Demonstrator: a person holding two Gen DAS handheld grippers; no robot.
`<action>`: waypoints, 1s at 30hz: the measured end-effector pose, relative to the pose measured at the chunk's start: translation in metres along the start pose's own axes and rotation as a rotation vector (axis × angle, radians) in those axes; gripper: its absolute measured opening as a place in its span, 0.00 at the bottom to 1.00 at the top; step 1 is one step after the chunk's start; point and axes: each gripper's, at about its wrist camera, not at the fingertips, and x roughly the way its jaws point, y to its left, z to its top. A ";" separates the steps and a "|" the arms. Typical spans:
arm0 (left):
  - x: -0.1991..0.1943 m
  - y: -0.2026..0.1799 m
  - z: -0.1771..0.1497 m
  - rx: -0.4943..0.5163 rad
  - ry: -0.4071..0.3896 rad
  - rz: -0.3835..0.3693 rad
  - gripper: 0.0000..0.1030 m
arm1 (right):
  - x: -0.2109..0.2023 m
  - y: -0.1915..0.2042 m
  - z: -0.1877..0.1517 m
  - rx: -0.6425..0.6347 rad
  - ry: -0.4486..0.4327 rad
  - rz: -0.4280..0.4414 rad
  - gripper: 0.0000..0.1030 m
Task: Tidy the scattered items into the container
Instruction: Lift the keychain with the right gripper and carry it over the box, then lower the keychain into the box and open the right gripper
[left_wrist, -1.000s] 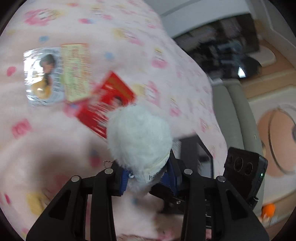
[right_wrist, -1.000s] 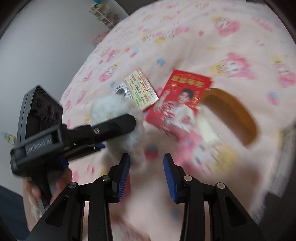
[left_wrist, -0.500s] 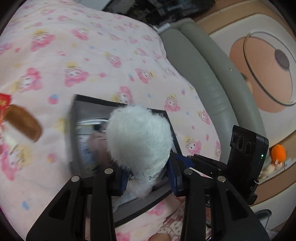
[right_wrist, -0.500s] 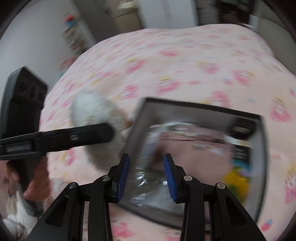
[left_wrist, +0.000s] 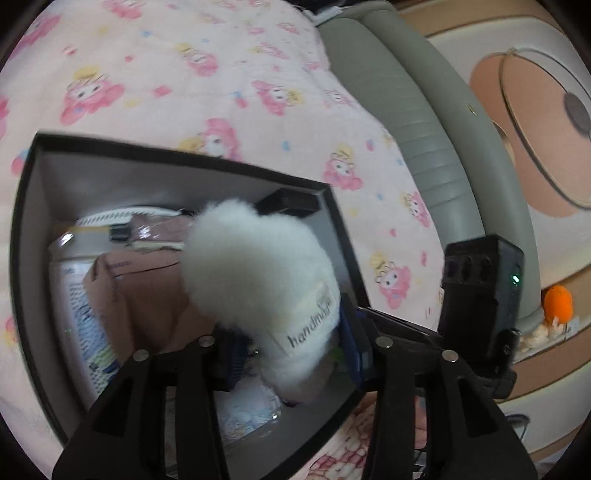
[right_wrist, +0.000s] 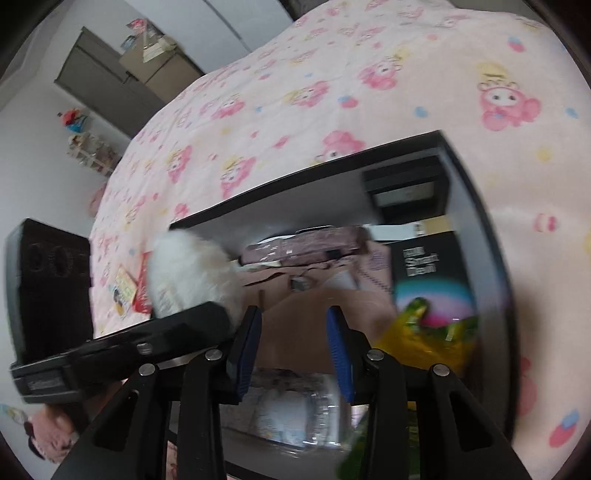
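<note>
Pink cartoon-print bedspread (left_wrist: 177, 85) carries black-rimmed grey storage box (left_wrist: 48, 162). Left gripper (left_wrist: 291, 354) jaws opening around fluffy white plush toy (left_wrist: 258, 273) over the box's near edge; best released fully inside. Right gripper (right_wrist: 291, 343) spread, empty.

Home bedroom: cartoon-print pink quilt (left_wrist: 177, 74), padded bed frame (left_wrist: 424, 122).

Each black plastic hand-held gripper (left_wrist: 291, 356) (right_wrist: 293, 341) has angular arms, silver screws, blue pads (right_wrist: 338, 349) (a boxy black camera module alongside).

Pink cartoon-print bedspread (left_wrist: 229, 92) beyond the tongs; grey padded bed edge (left_wrist: 424, 140) and orange toy (left_wrist: 558, 303) to their right.
</note>
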 end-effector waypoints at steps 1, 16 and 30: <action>0.001 0.005 0.000 -0.020 0.008 0.004 0.52 | 0.001 0.003 -0.002 -0.010 0.004 -0.010 0.32; -0.005 0.015 -0.001 -0.025 -0.002 0.041 0.53 | 0.010 0.013 -0.008 -0.071 -0.005 -0.145 0.32; 0.003 0.019 -0.001 0.000 -0.062 0.410 0.22 | 0.030 0.039 -0.005 -0.202 0.004 -0.219 0.32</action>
